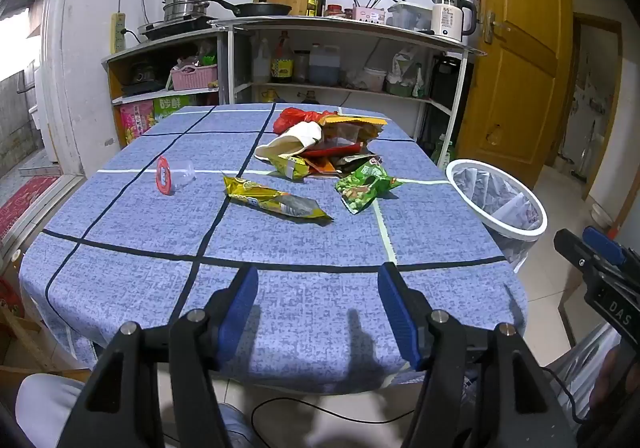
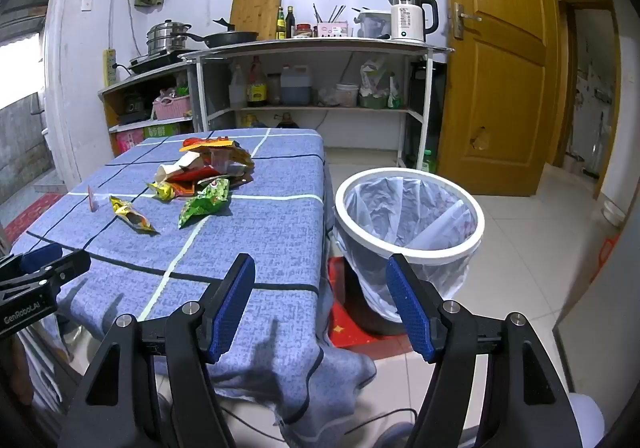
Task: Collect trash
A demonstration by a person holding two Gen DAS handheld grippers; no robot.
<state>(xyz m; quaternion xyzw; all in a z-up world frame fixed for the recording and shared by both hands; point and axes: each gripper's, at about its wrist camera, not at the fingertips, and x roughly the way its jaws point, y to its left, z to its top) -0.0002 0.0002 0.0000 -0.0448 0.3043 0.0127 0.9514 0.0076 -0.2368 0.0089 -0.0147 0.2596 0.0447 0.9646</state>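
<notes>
Both claws are hanging wide and empty over the near edge of the bench (image 1: pixel 120 288): the left claw (image 1: pixel 318 312) is facing the wrappers, and the right claw (image 2: pixel 320 304) is pointing between the bench corner and the bin (image 2: pixel 408 252). Nothing looks collected yet, though the liner hides the bin's bottom.

The trash is lying on the bench, all of it left of the bin. A green packet (image 1: pixel 366 185) is sitting nearest the bin, a yellow packet (image 1: pixel 276 203) is lying flat farther from it, and a small clear cup with a red lid (image 1: pixel 166 175) is resting farthest away. Beyond the green packet, a pile (image 1: pixel 324 139) of wrappers and a red bag is heaped together.

The bin is standing on the floor just beside the bench, open and lined.

For a clean first pick, the loose pieces are looking easier than the pile. I would be lowering a claw over one flat packet, pinching a crinkled edge rather than the flat face, lifting clear of the cloth so it is not snagging, then carrying it over the bin's rim before opening.
</notes>
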